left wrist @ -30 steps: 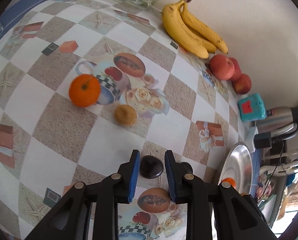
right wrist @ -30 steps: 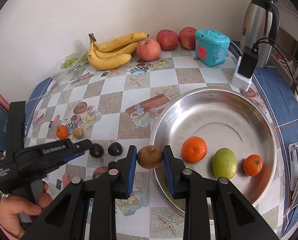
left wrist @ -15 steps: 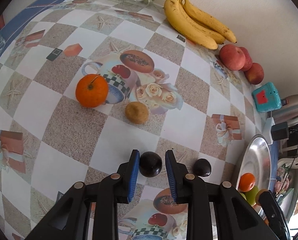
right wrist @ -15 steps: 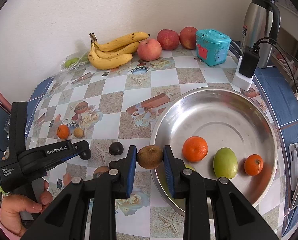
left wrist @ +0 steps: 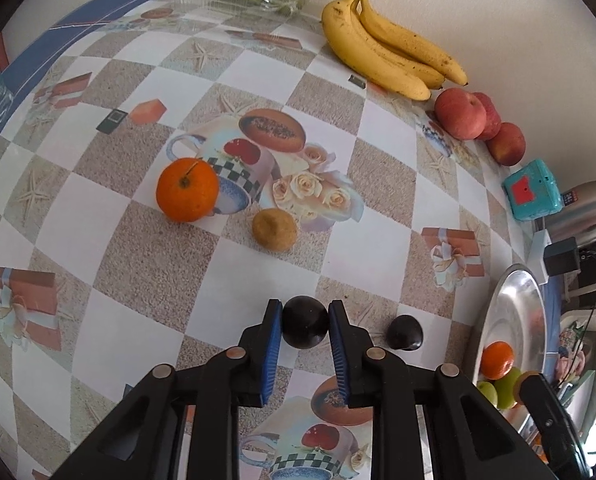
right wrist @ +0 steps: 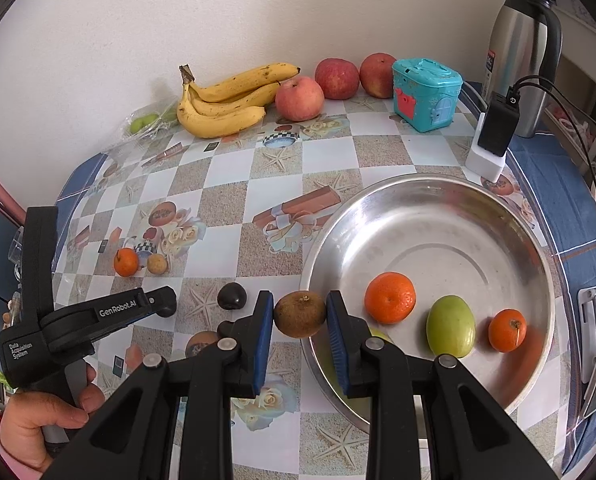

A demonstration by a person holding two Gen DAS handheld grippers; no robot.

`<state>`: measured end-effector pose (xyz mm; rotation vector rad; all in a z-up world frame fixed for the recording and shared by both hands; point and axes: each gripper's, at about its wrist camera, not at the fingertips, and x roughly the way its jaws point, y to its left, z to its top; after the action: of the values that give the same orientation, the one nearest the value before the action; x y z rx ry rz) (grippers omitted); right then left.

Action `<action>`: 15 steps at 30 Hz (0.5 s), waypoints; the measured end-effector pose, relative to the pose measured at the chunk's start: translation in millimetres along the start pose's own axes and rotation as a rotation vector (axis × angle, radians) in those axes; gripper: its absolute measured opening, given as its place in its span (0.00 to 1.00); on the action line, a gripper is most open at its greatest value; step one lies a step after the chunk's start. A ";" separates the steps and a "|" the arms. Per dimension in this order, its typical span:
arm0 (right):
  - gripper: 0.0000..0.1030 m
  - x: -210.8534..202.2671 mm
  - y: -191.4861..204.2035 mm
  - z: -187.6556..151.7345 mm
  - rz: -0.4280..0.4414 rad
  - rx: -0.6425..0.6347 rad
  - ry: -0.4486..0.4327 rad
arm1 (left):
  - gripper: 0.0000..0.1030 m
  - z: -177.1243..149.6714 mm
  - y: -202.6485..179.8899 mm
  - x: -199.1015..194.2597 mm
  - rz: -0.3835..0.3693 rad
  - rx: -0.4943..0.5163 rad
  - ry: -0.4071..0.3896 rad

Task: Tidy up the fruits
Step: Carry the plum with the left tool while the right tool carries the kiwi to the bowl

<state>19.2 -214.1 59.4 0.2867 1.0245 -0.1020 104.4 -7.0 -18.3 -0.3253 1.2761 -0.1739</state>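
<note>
The left gripper (left wrist: 305, 327) has lifted the dark fruit (left wrist: 306, 327) off the table (left wrist: 146, 256) and drawn back from the second dark fruit (right wrist: 231, 296), formerly just beside it.

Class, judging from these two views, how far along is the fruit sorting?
Done: two oranges and a green fruit lie in the metal bowl. In hand: the right gripper holds a brown fruit at the bowl's rim; the left gripper holds a dark plum. Left: another plum, an orange and a small tan fruit.
</note>
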 end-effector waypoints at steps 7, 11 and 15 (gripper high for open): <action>0.27 5.3 -14.9 0.4 -0.011 0.031 0.015 | 0.24 -1.7 -12.2 -10.0 -0.040 0.030 -0.016; 0.27 4.2 -40.2 2.7 -0.056 0.084 0.007 | 0.24 -7.4 -38.3 -18.9 -0.088 0.096 -0.033; 0.27 0.8 -74.6 1.9 -0.148 0.154 -0.001 | 0.24 -18.0 -74.6 -25.6 -0.130 0.208 -0.046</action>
<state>5.1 -286.0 45.7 0.3509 1.0381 -0.3158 83.7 -71.9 25.2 -0.2320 1.1805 -0.4047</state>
